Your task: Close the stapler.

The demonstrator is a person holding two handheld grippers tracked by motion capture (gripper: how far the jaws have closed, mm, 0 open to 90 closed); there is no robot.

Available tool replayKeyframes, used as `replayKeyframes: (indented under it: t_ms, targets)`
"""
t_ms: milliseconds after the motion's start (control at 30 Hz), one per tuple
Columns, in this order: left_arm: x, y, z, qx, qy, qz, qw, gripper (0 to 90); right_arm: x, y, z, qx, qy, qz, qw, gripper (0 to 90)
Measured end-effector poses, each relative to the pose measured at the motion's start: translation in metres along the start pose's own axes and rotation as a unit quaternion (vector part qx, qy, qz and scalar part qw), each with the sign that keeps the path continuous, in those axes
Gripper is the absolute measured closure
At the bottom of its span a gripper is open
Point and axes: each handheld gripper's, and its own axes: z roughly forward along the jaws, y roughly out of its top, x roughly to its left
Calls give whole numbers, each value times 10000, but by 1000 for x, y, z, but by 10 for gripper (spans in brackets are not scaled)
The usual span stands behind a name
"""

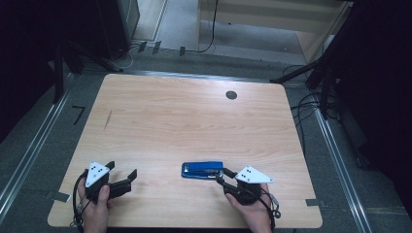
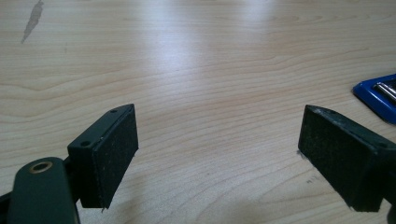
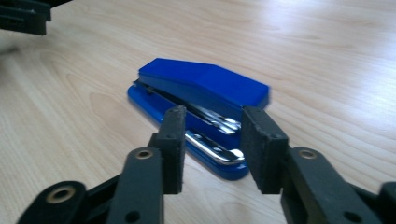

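- Two tongs sit over the near edge of the bench (image 1: pixel 194 116), one in each of the person's hands.
- The stapler (image 1: pixel 202 170), blue, lies flat on the bench near the front edge, a little right of the middle, its long side running left to right.
- The right tongs (image 1: pixel 223 175) point at the stapler's right end. In the right gripper view the jaws of the right tongs (image 3: pixel 210 149) stand partly apart on either side of that end, where the metal strip shows between the blue top and base; whether the pads touch the stapler (image 3: pixel 201 102) I cannot tell. They are not clenched on it.
- The left tongs (image 1: pixel 121 174) are well apart from the stapler, to its left, resting low by the bench.
- In the left gripper view the left tongs (image 2: pixel 217 154) are released, jaws spread wide with bare wood between them; a corner of the stapler (image 2: pixel 378 95) shows at the right edge.
- A small dark round hole (image 1: pixel 231 95) sits near the bench's far edge.
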Motion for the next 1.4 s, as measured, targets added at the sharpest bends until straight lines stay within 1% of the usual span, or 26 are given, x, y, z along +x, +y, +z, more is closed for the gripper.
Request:
replayKeyframes:
  t_ms: [33,100,133,200,233,267,300,333,367,433,467,533,667,733,900,967,1033,1133,1300,1400]
  targets:
    - [0,0,0,2,-9,-19,10000,131,-2,-1,-2,-6,-4,45,10000,615]
    - [0,0,0,-3,-21,-23,10000,135,-6,-3,-7,0,-144,140,9998,610]
    - [1,0,0,5,-25,-18,10000,135,-11,-5,-10,-102,-164,154,9997,603]
    - [0,0,0,18,-33,-16,10000,136,-17,-7,-15,-163,-208,238,9994,603]
    - [0,0,0,21,-32,-14,10000,136,-19,-8,-17,-175,-231,255,9993,588]
    - [0,0,0,27,-37,-22,10000,136,-23,-9,-20,-249,-266,266,9990,574]
    - [0,0,1,32,-45,-18,10000,136,-26,-10,-22,-275,-280,284,9988,577]
    - [0,0,1,37,-36,-13,10000,136,-29,-11,-25,-248,-299,372,9986,584]
    - [0,0,1,34,-37,-16,10000,136,-31,-12,-27,-214,-315,407,9984,584]
    - [0,0,1,34,-58,-18,10000,136,-35,-13,-31,-192,-364,485,9980,556]
    - [1,0,0,43,-69,-22,10000,136,-37,-15,-33,-176,-452,500,9976,540]
    - [1,0,0,40,-75,-24,10000,136,-40,-17,-36,-173,-556,516,9970,503]
    - [1,0,0,42,-89,-29,9999,137,-46,-20,-42,-170,-665,508,9964,475]
    - [1,0,1,47,-99,-37,9999,136,-48,-22,-45,-163,-747,566,9955,459]
    - [1,0,1,63,-110,-25,9999,136,-54,-25,-52,-170,-917,565,9940,418]
    - [1,0,1,68,-113,-28,9999,136,-56,-26,-54,-151,-960,594,9935,384]
    - [1,0,1,65,-117,-30,9999,137,-58,-27,-57,-95,-1013,551,9933,372]
    - [1,0,1,65,-126,-28,9999,136,-60,-29,-61,-78,-1068,577,9926,339]
    - [1,0,1,72,-127,-19,9999,137,-65,-33,-69,-46,-1152,687,9910,291]
    - [1,0,1,63,-132,-17,9999,136,-67,-34,-76,-62,-1250,741,9894,283]
